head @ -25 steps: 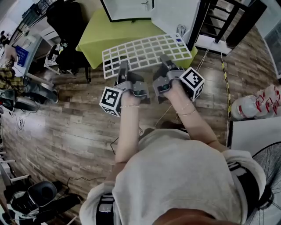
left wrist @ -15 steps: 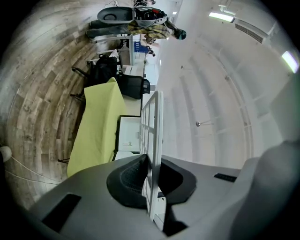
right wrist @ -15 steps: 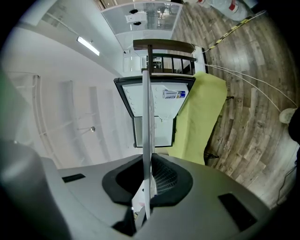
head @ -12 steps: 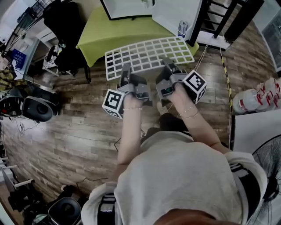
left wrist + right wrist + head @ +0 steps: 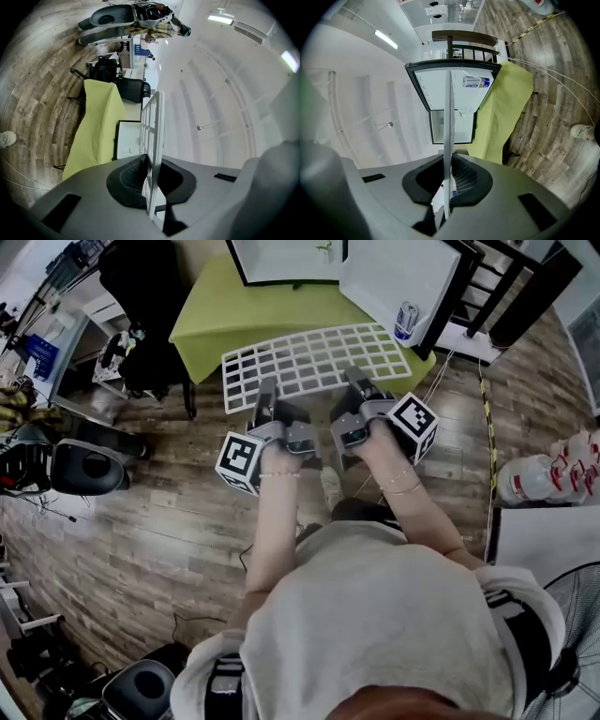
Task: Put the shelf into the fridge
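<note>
A white wire grid shelf [image 5: 314,360] hangs level in front of me, carried by both grippers at its near edge. My left gripper [image 5: 266,397] is shut on the shelf's near left part; in the left gripper view the shelf [image 5: 154,140] runs edge-on between the jaws. My right gripper [image 5: 359,388] is shut on the near right part, and the shelf [image 5: 448,140] again shows edge-on. The small fridge [image 5: 286,261] stands on a table under a lime-green cloth [image 5: 253,315], its door [image 5: 403,287] swung open. The right gripper view looks straight into the fridge [image 5: 452,101].
A can [image 5: 406,320] sits in the open door's rack. A black chair [image 5: 141,306] stands left of the table. Dark railings [image 5: 497,287] are at the back right, water bottles [image 5: 553,465] on the floor at right, and a fan [image 5: 572,615] at the near right.
The shelf and both grippers have stayed in nearly the same place in view while the fridge and its open door show more fully at the top. Floor items at left have shifted.
</note>
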### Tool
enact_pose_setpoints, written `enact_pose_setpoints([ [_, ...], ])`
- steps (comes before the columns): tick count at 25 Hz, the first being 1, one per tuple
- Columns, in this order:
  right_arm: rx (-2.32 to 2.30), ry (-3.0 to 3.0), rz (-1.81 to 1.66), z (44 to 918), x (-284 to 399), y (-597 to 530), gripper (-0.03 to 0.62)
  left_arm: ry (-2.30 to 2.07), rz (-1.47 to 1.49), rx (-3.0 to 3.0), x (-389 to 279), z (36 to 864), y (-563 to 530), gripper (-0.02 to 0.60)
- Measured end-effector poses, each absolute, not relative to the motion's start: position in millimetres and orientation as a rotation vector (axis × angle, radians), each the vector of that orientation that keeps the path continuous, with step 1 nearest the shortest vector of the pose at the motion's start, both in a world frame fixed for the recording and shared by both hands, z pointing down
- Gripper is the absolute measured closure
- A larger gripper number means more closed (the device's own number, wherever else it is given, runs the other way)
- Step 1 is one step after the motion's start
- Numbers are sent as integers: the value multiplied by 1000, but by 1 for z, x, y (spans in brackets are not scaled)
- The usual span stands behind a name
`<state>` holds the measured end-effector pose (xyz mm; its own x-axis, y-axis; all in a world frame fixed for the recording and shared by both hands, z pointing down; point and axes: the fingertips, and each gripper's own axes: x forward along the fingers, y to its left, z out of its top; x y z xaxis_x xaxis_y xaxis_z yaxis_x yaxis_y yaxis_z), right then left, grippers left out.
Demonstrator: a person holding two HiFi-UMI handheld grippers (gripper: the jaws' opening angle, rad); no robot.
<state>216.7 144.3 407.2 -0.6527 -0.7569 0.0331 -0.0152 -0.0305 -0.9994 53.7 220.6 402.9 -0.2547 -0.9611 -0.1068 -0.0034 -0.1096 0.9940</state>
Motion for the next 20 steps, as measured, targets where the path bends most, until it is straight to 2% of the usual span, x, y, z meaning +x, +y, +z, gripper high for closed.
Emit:
enact_pose_setpoints([
  [20, -716, 1714, -1719, 393, 146, -3, 563, -1316, -1548, 1190, -15, 390, 79, 551],
])
